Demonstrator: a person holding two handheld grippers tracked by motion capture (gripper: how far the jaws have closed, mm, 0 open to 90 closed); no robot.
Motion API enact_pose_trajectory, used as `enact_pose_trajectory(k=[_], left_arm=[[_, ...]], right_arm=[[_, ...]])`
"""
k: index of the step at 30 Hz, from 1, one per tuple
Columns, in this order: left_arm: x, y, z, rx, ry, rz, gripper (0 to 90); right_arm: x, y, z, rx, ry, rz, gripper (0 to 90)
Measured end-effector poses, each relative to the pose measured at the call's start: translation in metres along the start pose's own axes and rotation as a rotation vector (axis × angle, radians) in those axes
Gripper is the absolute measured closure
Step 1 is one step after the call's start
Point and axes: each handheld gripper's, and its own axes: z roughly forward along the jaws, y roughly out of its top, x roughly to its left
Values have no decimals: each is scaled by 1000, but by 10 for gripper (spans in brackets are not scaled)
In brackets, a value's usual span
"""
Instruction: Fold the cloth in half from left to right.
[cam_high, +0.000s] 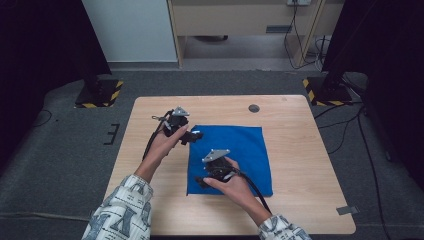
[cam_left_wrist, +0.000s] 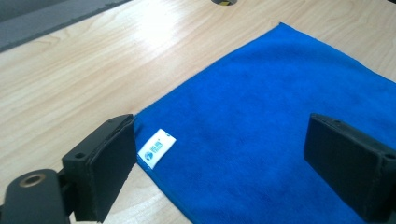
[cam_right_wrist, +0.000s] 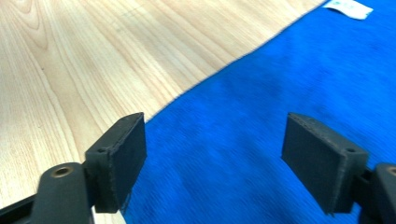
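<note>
Cloth (cam_high: 240, 150) is spread flat on the bench (cam_high: 300, 150); both the left gripper (cam_left_wrist: 224, 158) and right gripper (cam_right_wrist: 215, 158) are held above it, jaws wide apart, nothing gripped.

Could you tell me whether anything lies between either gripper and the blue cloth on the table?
Nothing visible does. The blue cloth lies flat on the table, with bare fabric under the open left gripper near its white tag, and under the open right gripper.
</note>
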Motion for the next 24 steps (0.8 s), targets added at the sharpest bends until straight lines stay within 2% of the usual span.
enact_pose_trajectory(k=[3,5,9,17,21,22,24], left_arm=[[0,2,0,-11,0,7,91],[1,2,1,-16,-2,-3,91],[2,0,2,8,-8,1,91],[4,0,-1,18,4,-1,91],[5,-1,-2,18,4,-5,91],[5,-1,-3,20,15,-3,91],[5,-1,-4,13,-3,-12,91]], right_arm=[[6,2,5,-9,3,-10,289],[10,2,7,-13,3,-15,330],[16,1,10,-9,9,-23,416],[25,0,12,-15,24,-56,692],[30,-1,14,-5,39,-64,743],[31,-2,15,-6,47,-63,745],[36,-4,15,2,55,-61,742]])
